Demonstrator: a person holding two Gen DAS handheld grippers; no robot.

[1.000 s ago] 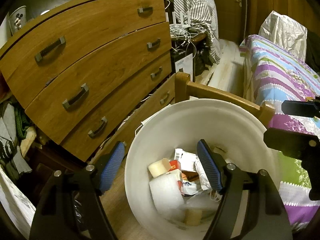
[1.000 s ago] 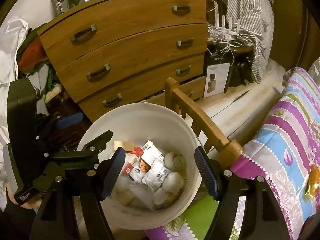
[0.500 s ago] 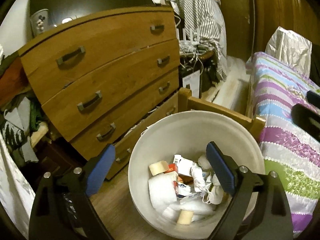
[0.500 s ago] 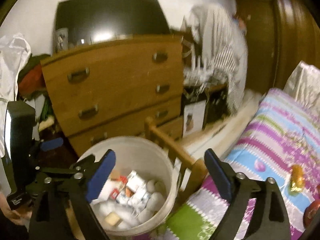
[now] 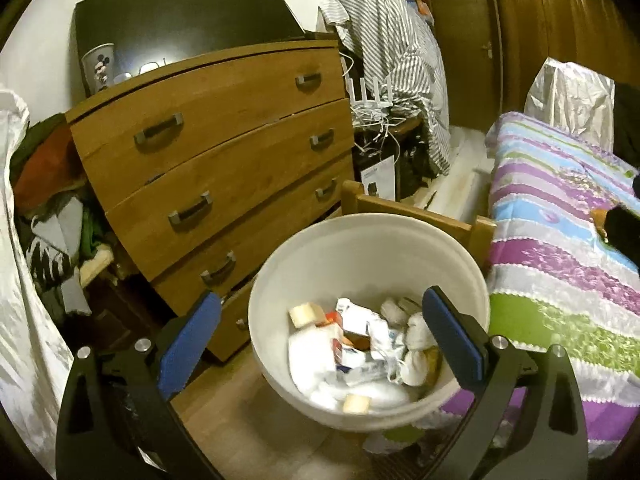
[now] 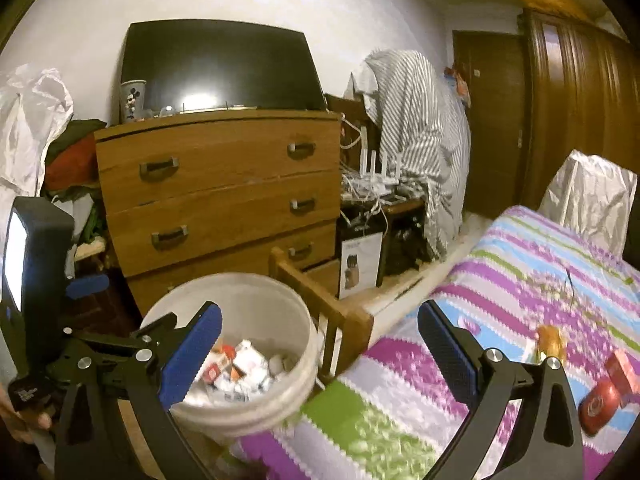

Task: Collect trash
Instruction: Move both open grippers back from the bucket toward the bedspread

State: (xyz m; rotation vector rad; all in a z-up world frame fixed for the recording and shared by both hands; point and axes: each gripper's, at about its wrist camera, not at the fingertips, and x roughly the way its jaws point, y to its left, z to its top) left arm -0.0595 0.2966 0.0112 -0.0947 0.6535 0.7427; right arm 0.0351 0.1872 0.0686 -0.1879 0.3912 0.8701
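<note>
Grippers both stand wide with nothing between their blue pads. The left gripper [image 5: 320, 332] tilts down over the bucket [image 5: 460, 256], its jaws still opening; its right pad [image 5: 450, 336] hangs above the inside of the rim and its left pad outside, over the floor [image 5: 256, 420]. The right gripper [image 6: 318, 354] points more level, out across the bed [image 6: 520, 280], with its left pad in front of the bucket [image 6: 248, 412] and its right pad over the quilt. The left gripper [image 6: 84, 284] shows at the left edge of the right view, a hand [image 6: 18, 420] beneath it.

The bucket is white and round and stands on the floor, touching the bed's foot corner and just beside the dresser [image 5: 224, 152]. Its bottom is covered with trash [image 5: 360, 356]: crumpled white paper, small cartons, tissue wads, a tan block.

On the quilt, well right of the bucket, lie a red tin [image 6: 600, 400] and an orange-brown object [image 6: 550, 340], blurred. The wooden footboard [image 6: 320, 300] rises between bucket and mattress. Bare floor shows only in a narrow strip in front of the dresser.
</note>
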